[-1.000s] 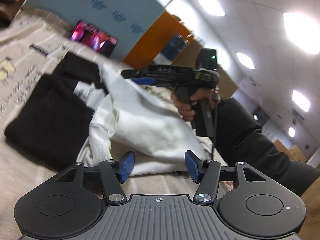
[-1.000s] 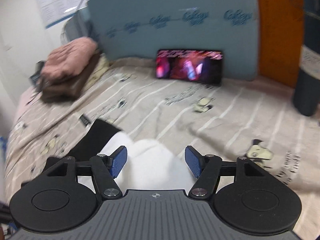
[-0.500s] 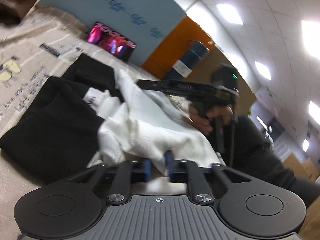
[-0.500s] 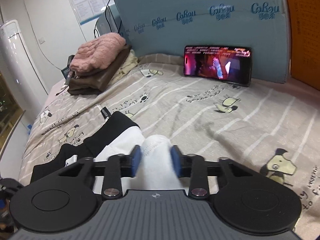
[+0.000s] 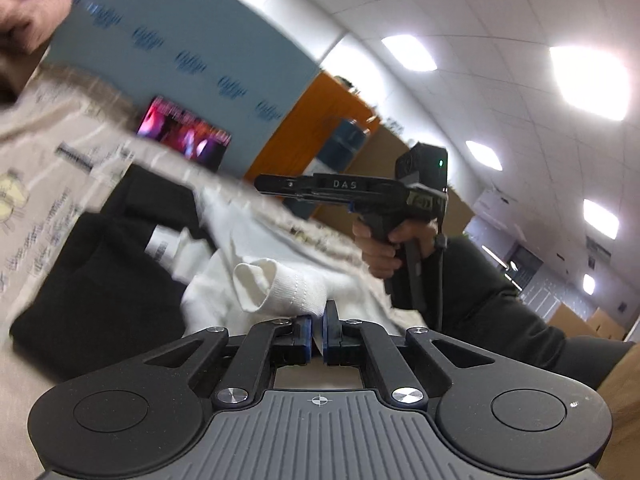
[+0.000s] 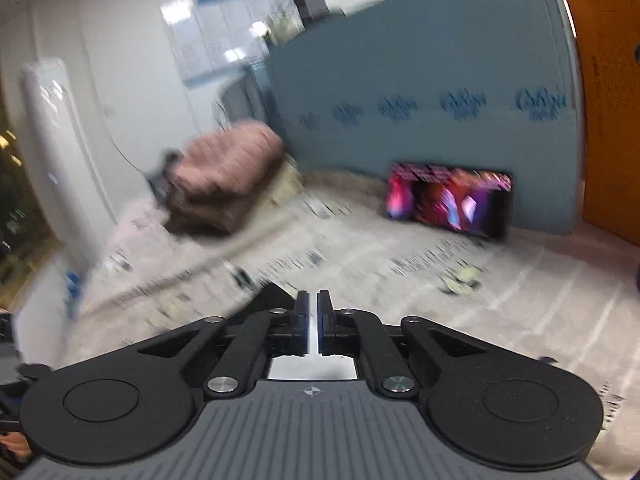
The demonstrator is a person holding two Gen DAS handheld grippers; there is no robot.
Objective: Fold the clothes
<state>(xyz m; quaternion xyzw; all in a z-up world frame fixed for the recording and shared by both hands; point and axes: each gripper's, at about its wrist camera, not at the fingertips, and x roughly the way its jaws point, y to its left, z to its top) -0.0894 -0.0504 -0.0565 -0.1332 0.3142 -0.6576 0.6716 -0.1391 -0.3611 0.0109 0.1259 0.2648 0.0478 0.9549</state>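
Left gripper (image 5: 316,330): jaws pinching white garment (image 5: 280,288).
Right gripper (image 6: 313,322): jaws nearly together, grip unclear.
Nearby: black garment (image 5: 92,288), phone (image 6: 448,198), pink folded pile (image 6: 224,168).

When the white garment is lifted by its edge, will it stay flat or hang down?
Probably hang: the white garment lies crumpled and rolled, so it looks soft. It seems light, since the left tongs pinch only a thin fold.
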